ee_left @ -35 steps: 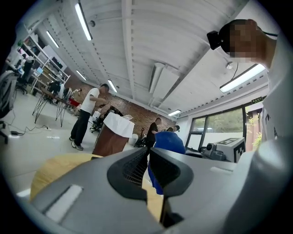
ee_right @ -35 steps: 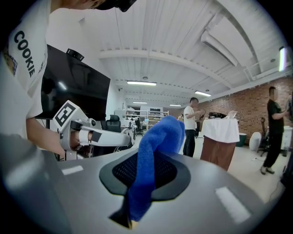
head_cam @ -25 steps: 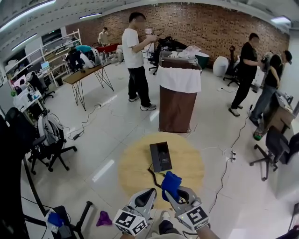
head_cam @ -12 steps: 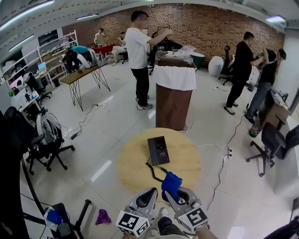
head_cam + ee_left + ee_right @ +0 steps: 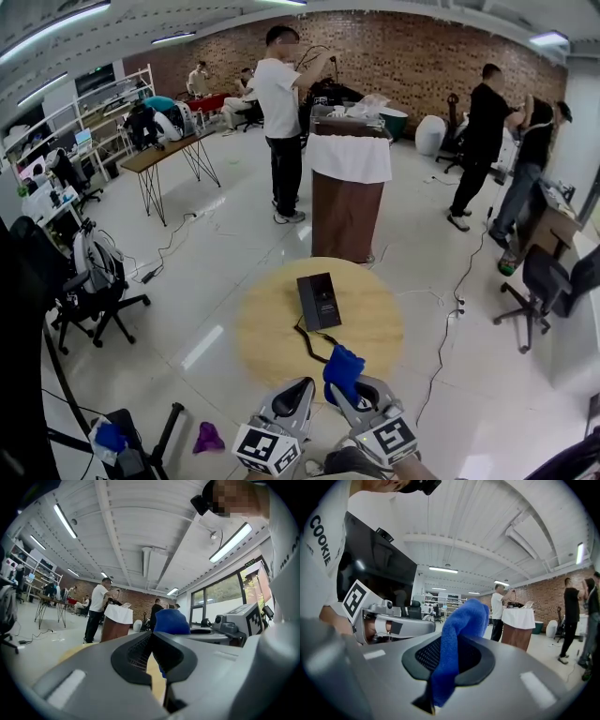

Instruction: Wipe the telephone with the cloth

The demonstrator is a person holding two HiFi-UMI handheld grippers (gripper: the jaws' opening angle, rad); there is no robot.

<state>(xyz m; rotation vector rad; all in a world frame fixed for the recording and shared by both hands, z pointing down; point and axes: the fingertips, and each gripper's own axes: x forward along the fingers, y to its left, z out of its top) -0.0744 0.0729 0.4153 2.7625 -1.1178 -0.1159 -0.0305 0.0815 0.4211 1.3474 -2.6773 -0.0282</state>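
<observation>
Your left tongs are closed, pad against pad, with nothing between them. Your right tongs are clamped on the blue cloth, which stands up in a soft fold above the pads. In the head view both tongs sit side by side at the bottom of the frame, at the near edge of the round wooden table, pointing out over it.

The telephone is black. It lies flat about the middle of the table, apart from the cloth and beyond it. What looks like its cord curls from its near end back toward you and stops near the cloth.

Around the table the floor is pale and glossy, catching the ceiling lights, and a cable trails across it. Just past the table stands a brown stand with a white cover draped over its top. A person in a white shirt stands beside it. Two people in black stand at the right, near an office chair. A brick wall closes the far end of the room. A small purple thing lies on the floor at your left.
</observation>
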